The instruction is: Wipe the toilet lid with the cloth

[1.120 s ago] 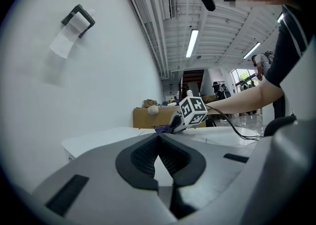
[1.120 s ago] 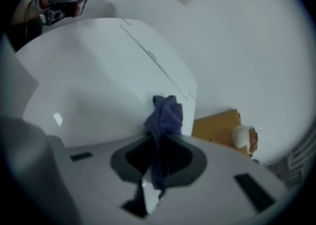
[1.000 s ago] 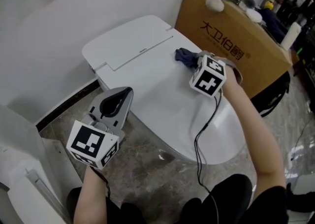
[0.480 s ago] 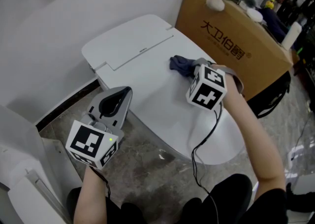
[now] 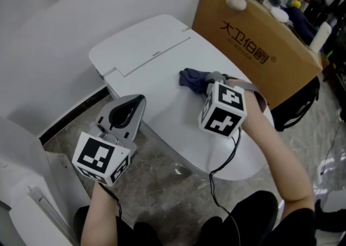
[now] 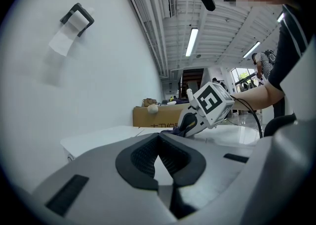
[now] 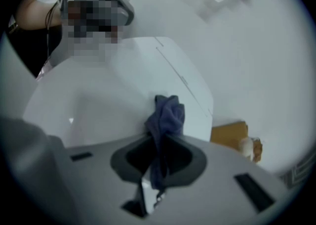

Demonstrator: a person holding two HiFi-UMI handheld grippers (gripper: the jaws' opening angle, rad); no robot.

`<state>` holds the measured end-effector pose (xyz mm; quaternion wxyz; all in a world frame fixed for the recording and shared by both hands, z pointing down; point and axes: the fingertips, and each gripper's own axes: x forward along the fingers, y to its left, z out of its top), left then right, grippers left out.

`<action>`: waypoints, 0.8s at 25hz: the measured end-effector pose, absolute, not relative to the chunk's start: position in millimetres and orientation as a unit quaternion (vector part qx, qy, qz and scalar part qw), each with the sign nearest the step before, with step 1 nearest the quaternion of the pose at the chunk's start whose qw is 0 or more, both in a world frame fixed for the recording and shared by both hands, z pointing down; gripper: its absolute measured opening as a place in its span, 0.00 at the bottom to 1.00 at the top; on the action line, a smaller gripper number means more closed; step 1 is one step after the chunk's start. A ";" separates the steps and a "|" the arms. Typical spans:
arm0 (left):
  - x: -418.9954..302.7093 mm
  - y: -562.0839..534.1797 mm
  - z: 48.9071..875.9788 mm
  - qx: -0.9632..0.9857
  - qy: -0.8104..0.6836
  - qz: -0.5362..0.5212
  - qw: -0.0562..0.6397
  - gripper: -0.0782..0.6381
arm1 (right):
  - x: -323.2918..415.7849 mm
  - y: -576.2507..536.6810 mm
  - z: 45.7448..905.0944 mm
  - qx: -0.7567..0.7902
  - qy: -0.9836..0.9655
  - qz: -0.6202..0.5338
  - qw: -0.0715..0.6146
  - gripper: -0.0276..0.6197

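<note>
The white toilet lid [image 5: 178,104] lies closed in the middle of the head view. On it rests a dark blue cloth [image 5: 192,79], bunched up near the lid's middle. My right gripper [image 5: 208,84] is shut on the cloth, which hangs pinched between its jaws [image 7: 165,120] in the right gripper view. The left gripper [image 5: 128,111] hovers off the lid's left edge, over the floor, jaws shut with nothing in them [image 6: 159,158]. From the left gripper view I see the right gripper [image 6: 190,122] and the cloth [image 6: 170,130] resting on the lid.
A brown cardboard box [image 5: 254,39] stands close to the toilet's right side, with small items on top. The white tank cover [image 5: 138,42] and wall lie behind the lid. A toilet-paper holder [image 6: 74,21] hangs on the wall. White furniture [image 5: 27,185] stands at the lower left.
My right gripper has dragged the cloth across the lid, from its far right part toward the middle and nearer to me. The left gripper has stayed put.
</note>
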<state>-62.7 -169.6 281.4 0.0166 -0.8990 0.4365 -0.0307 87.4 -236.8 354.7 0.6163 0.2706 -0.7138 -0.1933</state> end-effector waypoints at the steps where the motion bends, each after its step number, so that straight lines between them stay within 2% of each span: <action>1: -62.5 -169.6 281.5 -0.899 0.437 -0.031 0.017 0.13 | 85.7 -233.9 354.6 0.269 -0.713 -0.195 0.617 0.15; 20: -63.7 -169.4 279.5 -0.898 0.439 -0.031 0.016 0.13 | 44.8 -169.5 352.7 0.220 -0.732 -0.206 0.611 0.15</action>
